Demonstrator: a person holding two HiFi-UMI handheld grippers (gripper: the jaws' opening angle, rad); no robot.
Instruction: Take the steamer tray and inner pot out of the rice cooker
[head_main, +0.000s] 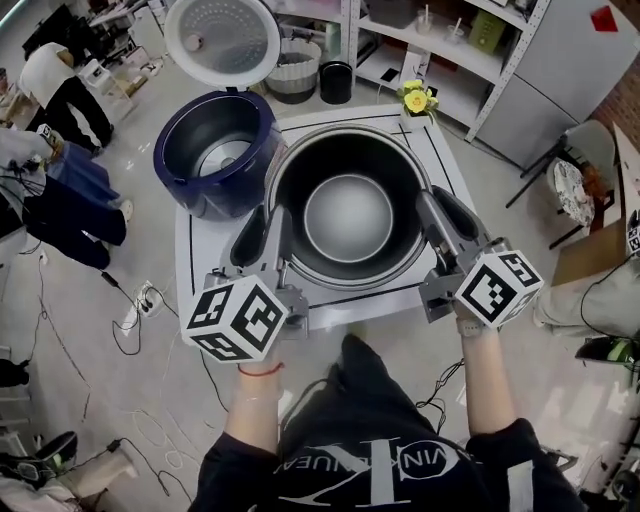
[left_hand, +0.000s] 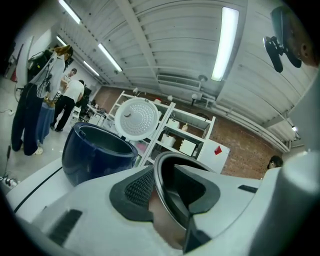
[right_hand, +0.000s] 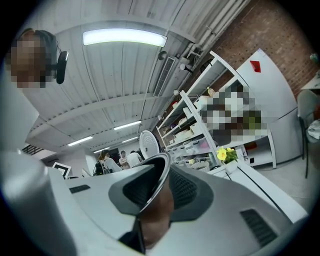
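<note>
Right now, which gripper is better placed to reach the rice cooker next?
Probably left: left gripper and right gripper both clamp the inner pot, but the rice cooker stands nearer the left.

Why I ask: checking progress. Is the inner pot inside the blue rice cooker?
No, the inner pot is held by its rim beside the blue rice cooker.

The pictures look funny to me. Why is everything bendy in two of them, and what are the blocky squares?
Left gripper view: the wide lens bends the shelf and blackens the corners; the lamp glares white. Right gripper view: same bending; the blocky squares were added afterwards, not real. Head view: nearly straight, the pot bottom shines.
</note>
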